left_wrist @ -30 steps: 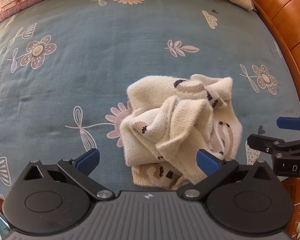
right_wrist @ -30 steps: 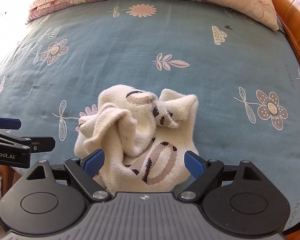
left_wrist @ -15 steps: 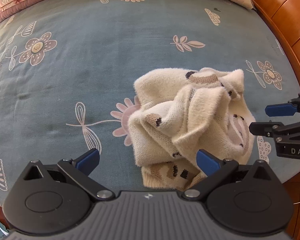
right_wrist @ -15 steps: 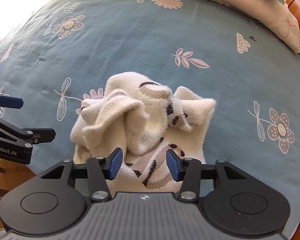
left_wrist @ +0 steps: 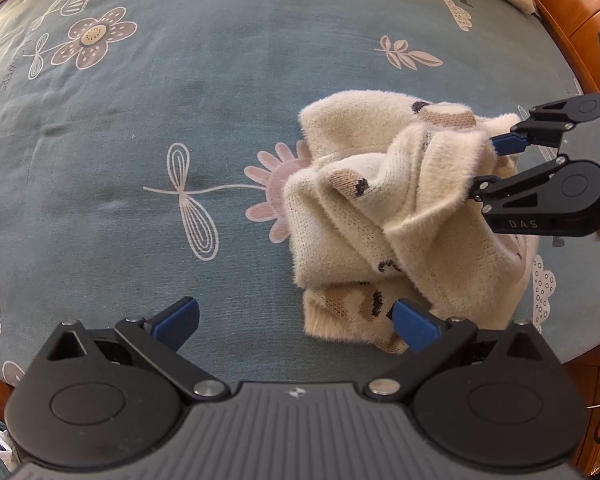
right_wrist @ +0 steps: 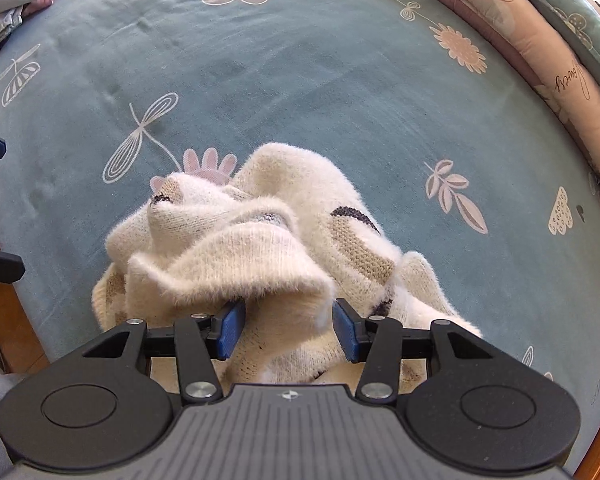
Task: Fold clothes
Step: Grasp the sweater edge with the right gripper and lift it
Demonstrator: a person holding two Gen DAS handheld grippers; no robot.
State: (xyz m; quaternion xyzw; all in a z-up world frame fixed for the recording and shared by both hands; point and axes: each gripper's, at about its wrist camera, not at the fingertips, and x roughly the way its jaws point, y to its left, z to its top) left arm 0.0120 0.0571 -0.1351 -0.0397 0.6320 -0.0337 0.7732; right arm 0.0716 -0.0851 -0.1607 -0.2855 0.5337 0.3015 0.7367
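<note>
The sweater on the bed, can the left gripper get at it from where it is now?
Probably yes: the left gripper is open, the sweater's near hem lies beside its right jaw, and nothing sits between them.

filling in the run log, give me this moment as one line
stage: first grasp | sweater: crumpled on bed | right gripper: jaws partly open around a fold | left gripper: open, empty

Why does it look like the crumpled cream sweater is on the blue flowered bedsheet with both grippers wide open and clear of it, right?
Not quite. The left gripper is open, but the right gripper has cream sweater fabric between its fingers, per the right wrist view. It lies on the bedsheet.
</note>
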